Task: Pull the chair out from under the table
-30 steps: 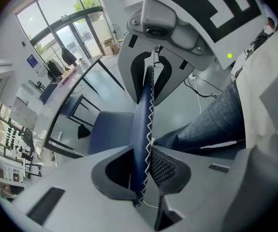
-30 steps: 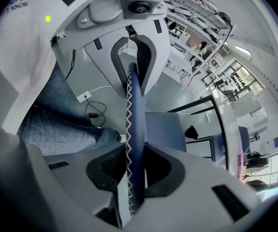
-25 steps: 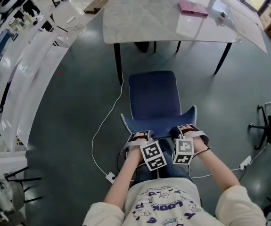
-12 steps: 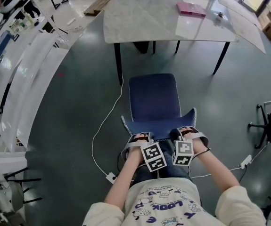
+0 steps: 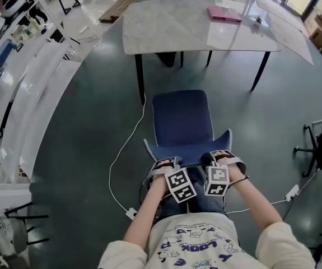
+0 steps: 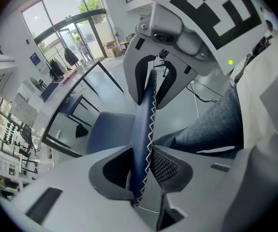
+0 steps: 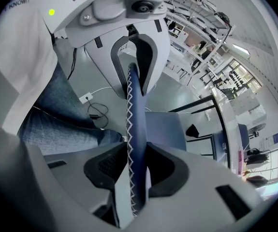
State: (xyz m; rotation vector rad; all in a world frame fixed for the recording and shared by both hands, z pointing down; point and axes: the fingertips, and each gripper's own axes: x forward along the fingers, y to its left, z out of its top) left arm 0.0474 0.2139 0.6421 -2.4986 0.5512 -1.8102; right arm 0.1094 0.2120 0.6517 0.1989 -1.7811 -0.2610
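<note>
Head view with both gripper views, ordered from the person outward; all places are given relative to the chair (image 5: 182, 116).

Nearest, behind the chair, the person's denim-clad legs (image 5: 191, 203) are seen, close against the rear of the backrest (image 5: 190, 149).

The backrest's stitched top edge is straddled by both tools, which are pointed steeply down onto it. The left gripper (image 6: 146, 164) is set left of the edge's middle and the right gripper (image 7: 131, 167) right of it, the two close side by side and equally near.

The jaws of each have just been opening. The blue padded edge is between them in both gripper views, with the pads close beside it but not seen to press, so the hold is judged slackened rather than firm.

The long axis of the top edge runs across the person from left to right. The seat therefore lies ahead of the fingers, and any further pull would be directed back toward the legs.

Beyond the seat a strip of bare floor (image 5: 93, 111) is shown, then the near edge of the table (image 5: 166, 24). The chair is thus judged already clear of the table, so a straight lift off the edge is likely all that remains.
</note>
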